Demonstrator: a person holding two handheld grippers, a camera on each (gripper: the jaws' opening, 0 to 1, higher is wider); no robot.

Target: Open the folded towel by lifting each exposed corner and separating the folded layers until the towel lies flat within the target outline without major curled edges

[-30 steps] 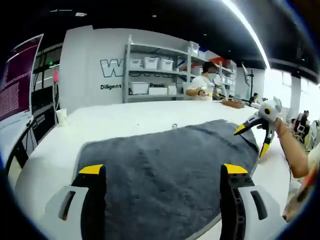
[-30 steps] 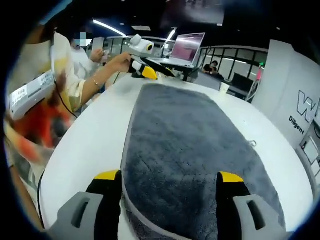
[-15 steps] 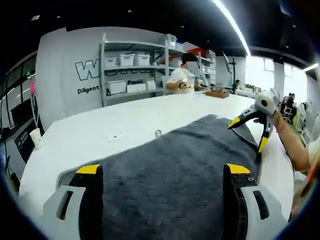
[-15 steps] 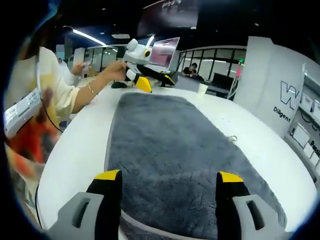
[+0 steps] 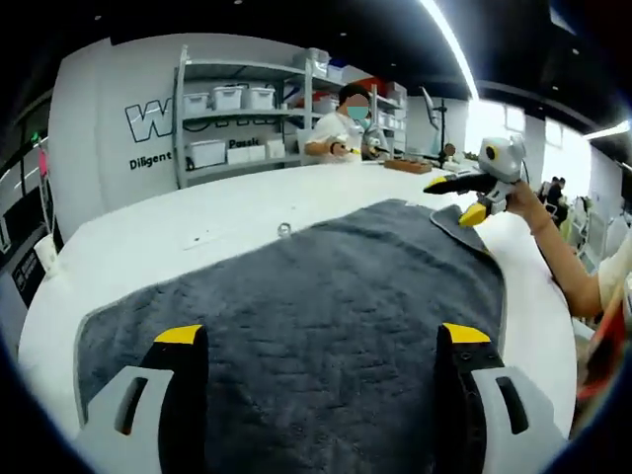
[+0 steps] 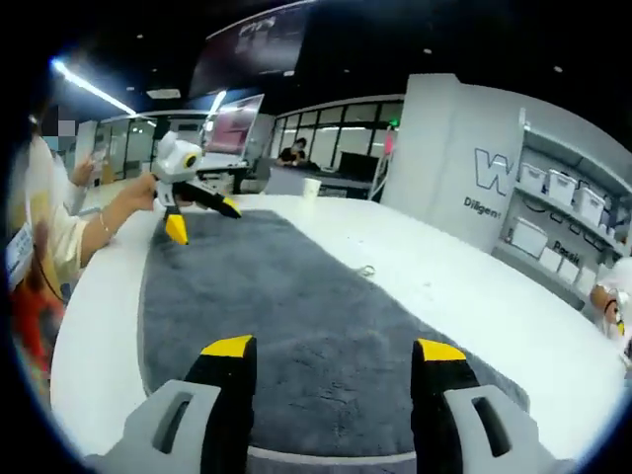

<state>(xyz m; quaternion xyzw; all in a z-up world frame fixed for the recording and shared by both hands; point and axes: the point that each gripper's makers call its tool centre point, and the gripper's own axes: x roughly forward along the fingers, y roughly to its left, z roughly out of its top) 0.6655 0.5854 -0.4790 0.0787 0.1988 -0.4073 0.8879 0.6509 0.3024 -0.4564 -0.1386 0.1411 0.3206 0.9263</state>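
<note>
A dark grey towel [image 5: 326, 286] lies spread on the white table [image 5: 217, 212]. My left gripper [image 5: 322, 336] hovers open over the towel's near part, nothing between its yellow tips. In the left gripper view my right gripper [image 5: 456, 197] stands open over the towel's far right corner, where a small flap looks folded over. In the right gripper view the towel [image 6: 267, 286] runs away from my right gripper [image 6: 334, 348], which is open just above its near edge. My left gripper [image 6: 202, 219] stands open at the towel's far left corner, held by a hand.
A small metal ring [image 5: 284, 229] lies on the table beside the towel; it is also in the right gripper view [image 6: 365, 270]. A paper cup [image 6: 312, 188] stands at the far end. Shelves with boxes [image 5: 237, 99] and a person [image 5: 346, 123] are behind the table.
Both views have swung as the hands moved. In the left gripper view the right gripper has turned from a downward spread to a flatter pose over the far corner. The towel has stayed put.
</note>
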